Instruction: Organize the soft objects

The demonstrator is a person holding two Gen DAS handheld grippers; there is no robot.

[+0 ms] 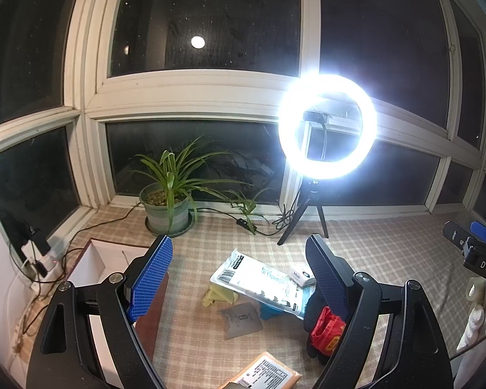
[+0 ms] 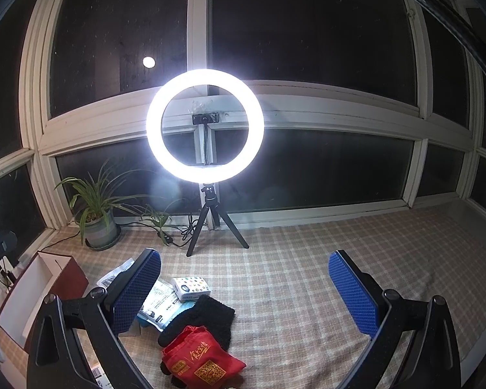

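Left wrist view: the left gripper hangs above a checked cloth, jaws spread wide and holding nothing. Under and between its fingers lies a loose pile: a white printed plastic packet, a yellow cloth, a grey sachet, a black knitted glove and a red fabric pouch lying on the glove. An open box with a white inside sits just left of the pile.

Right wrist view: the right gripper is also spread wide and empty. The red fabric pouch overlaps the black knitted glove, near the left finger. The box stands at the far left.

To pick cleanly, it would likely help to centre the jaws over one soft item, pinch a raised fold, and lift the pouch first so the glove does not drag along.
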